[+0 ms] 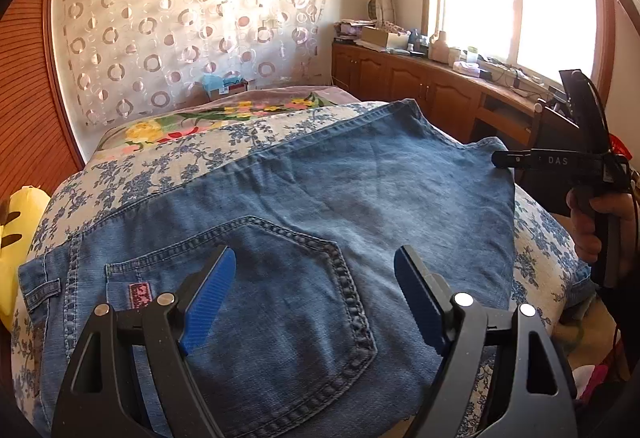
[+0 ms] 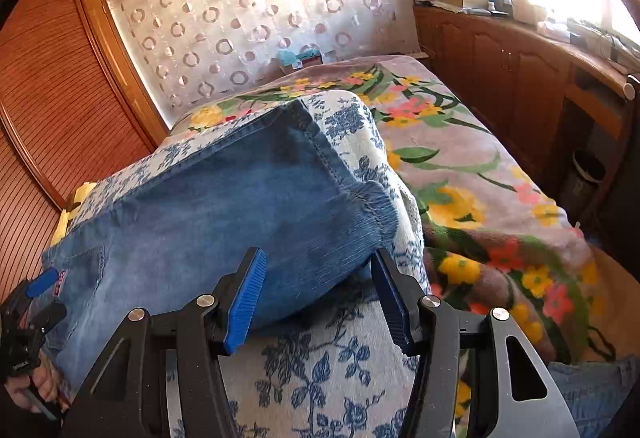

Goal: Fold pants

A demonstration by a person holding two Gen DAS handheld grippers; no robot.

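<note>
A small open box (image 1: 224, 88) by the far wall holds something blue, too small to tell. The left gripper (image 1: 316, 270) hangs wide open over the back pocket (image 1: 256, 278) of the folded jeans (image 1: 340, 198); these lie on a blue-flowered quilt (image 2: 320, 366) atop the bright floral blanket (image 2: 472, 174). The right gripper (image 2: 318, 268) stands parted at the folded end, pads clear. A wooden cabinet (image 1: 400, 78) under the window carries clutter lost in glare
</note>
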